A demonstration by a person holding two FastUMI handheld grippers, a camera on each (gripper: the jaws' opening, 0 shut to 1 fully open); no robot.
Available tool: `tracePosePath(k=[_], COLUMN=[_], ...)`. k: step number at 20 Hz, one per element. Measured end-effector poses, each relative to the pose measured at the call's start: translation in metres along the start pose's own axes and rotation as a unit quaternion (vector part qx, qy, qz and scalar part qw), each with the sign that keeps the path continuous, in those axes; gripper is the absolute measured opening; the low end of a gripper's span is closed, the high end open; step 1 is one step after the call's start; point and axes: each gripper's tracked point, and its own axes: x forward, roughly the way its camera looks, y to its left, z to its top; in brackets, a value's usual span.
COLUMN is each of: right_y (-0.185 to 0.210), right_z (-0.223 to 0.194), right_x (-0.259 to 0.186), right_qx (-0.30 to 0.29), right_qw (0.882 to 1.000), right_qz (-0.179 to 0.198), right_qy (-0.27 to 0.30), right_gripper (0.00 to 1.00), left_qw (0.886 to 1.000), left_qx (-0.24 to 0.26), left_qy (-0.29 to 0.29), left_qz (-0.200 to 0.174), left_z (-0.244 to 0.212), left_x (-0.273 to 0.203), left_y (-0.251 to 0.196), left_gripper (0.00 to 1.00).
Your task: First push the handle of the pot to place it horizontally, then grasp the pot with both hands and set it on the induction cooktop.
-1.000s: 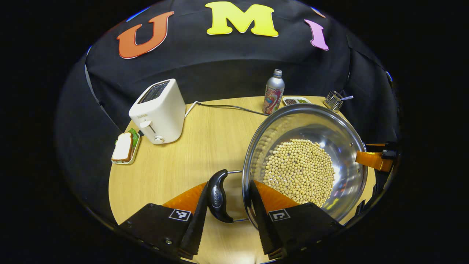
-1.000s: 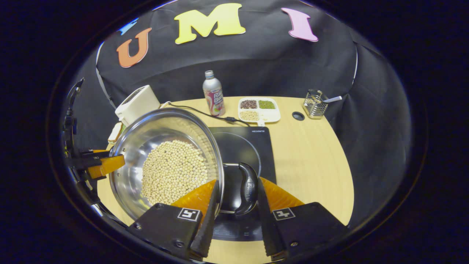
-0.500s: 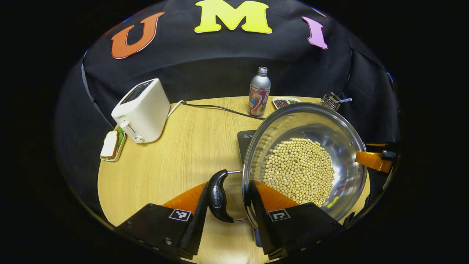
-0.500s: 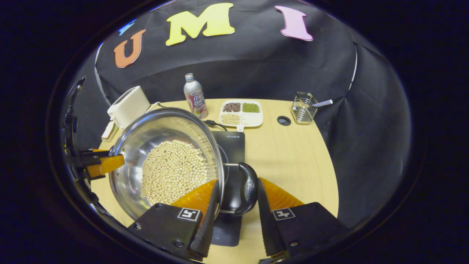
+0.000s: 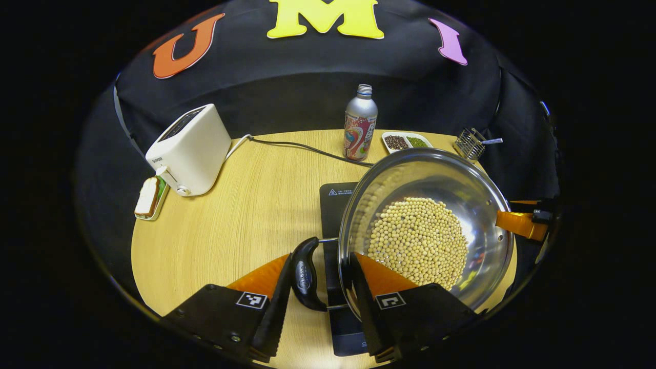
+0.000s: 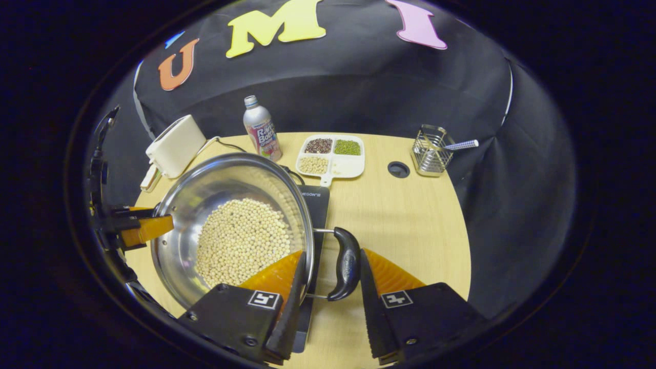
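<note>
Above table (image 5: 230, 220), bean-filled pot (image 5: 482, 251), both grippers (image 5: 318, 302) (image 6: 328, 302) clenched on handles (image 5: 306, 274) (image 6: 346, 264).

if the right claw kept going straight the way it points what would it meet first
Probably nothing new: the right claw already straddles the pot's handle. Beyond lies bare table; depth is unclear.

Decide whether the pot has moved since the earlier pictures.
Yes. In the right gripper view the pot has shifted rightward over the induction cooktop, now covering most of it.
</note>
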Motion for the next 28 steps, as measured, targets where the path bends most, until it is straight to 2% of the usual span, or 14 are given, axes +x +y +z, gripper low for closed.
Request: tracePosePath(k=[3, 4, 9, 11, 16, 20, 28], right_y=[-0.0029, -0.0030, -0.0044, -0.0041, -0.0053, -0.0041, -0.0034], right_z=[-0.0010, -0.0006, -0.0021, -0.0003, -0.0015, -0.0004, 0.0009], right_x=[0.0046, 0.0060, 0.0072, 0.0080, 0.0052, 0.0089, 0.0096], right_qx=[-0.003, -0.006, -0.009, -0.017, -0.012, -0.017, -0.011], right_qw=[1.000, 1.000, 1.000, 1.000, 1.000, 1.000, 1.000], right_qz=[0.005, 0.005, 0.005, 0.005, 0.003, 0.006, 0.001], right_qy=[0.000, 0.001, 0.004, 0.007, 0.005, 0.004, -0.005], right_gripper=[0.55, 0.58, 0.56, 0.59, 0.57, 0.58, 0.59], left_qw=[1.000, 1.000, 1.000, 1.000, 1.000, 1.000, 1.000], left_qx=[0.005, 0.005, 0.007, 0.006, 0.006, 0.021, 0.012], left_qy=[0.007, 0.001, 0.000, -0.001, -0.003, -0.015, -0.015], left_qz=[0.004, 0.003, 0.009, 0.010, 0.003, 0.017, 0.014], left_z=[-0.0024, -0.0011, -0.0024, -0.0016, 0.0006, 0.0004, 0.0006], left_x=[0.0011, 0.0025, 0.0031, 0.0040, 0.0063, 0.0068, 0.0054], left_y=[-0.0028, -0.0019, -0.0008, 0.0000, 0.0012, 0.0033, 0.0036], left_gripper=[0.62, 0.62, 0.62, 0.62, 0.62, 0.63, 0.63])
